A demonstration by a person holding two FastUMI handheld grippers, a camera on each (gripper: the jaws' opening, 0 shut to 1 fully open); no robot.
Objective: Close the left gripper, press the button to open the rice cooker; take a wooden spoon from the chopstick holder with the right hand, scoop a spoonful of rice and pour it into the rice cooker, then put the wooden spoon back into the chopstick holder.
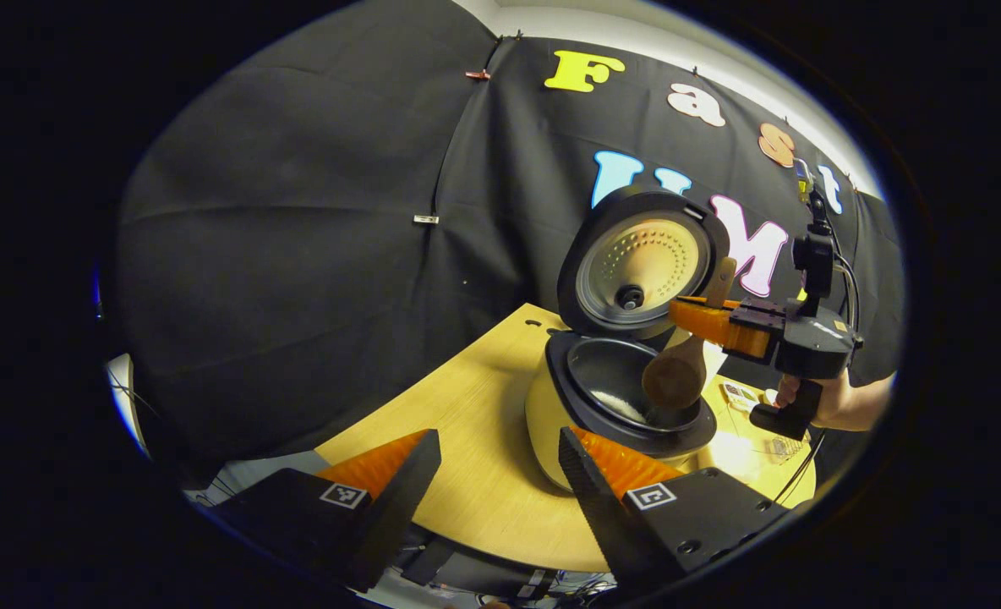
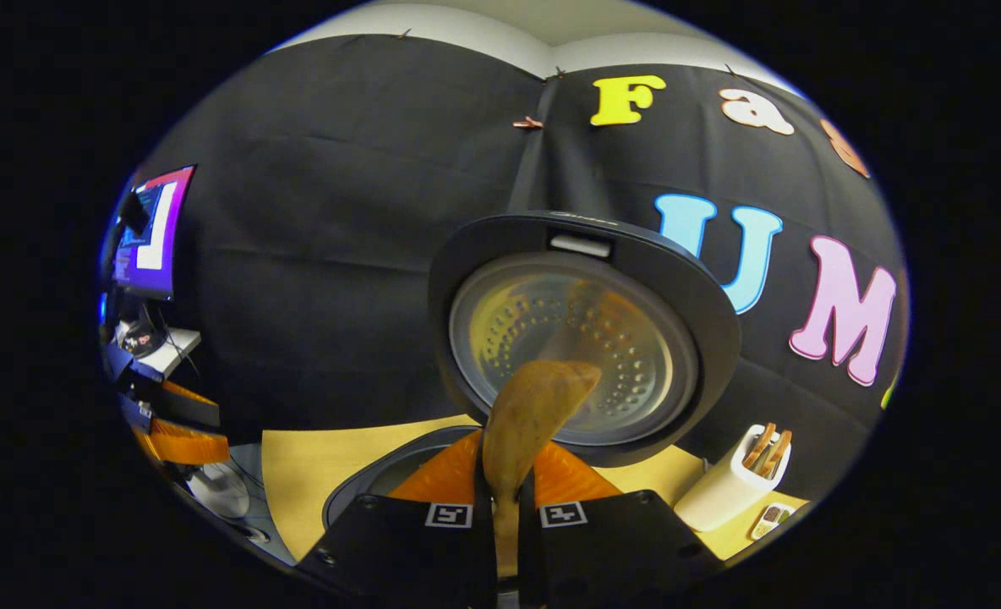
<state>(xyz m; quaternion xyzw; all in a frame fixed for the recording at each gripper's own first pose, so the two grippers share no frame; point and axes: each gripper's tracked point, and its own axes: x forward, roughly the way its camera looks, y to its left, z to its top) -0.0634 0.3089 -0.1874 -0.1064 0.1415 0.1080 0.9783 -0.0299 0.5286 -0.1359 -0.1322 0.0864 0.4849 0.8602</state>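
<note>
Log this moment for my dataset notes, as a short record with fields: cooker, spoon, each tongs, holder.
rice cooker: lid up, pot open, some white rice inside
wooden spoon: bowl over the pot, handle clamped
right tongs: shut on the spoon handle
left tongs: open, holding nothing, apart from the cooker
chopstick holder: upright on the table, utensils in it

Even, fairly dim booth light comes from overhead, brightest on the table. The lid ahead of the right claw catches a soft sheen on its metal inner plate, with a hazy reflection of the spoon. That spoon, right at the lens, looks soft. Fisheye bending curves the table edge; borders smear and show a bluish fringe.
</note>
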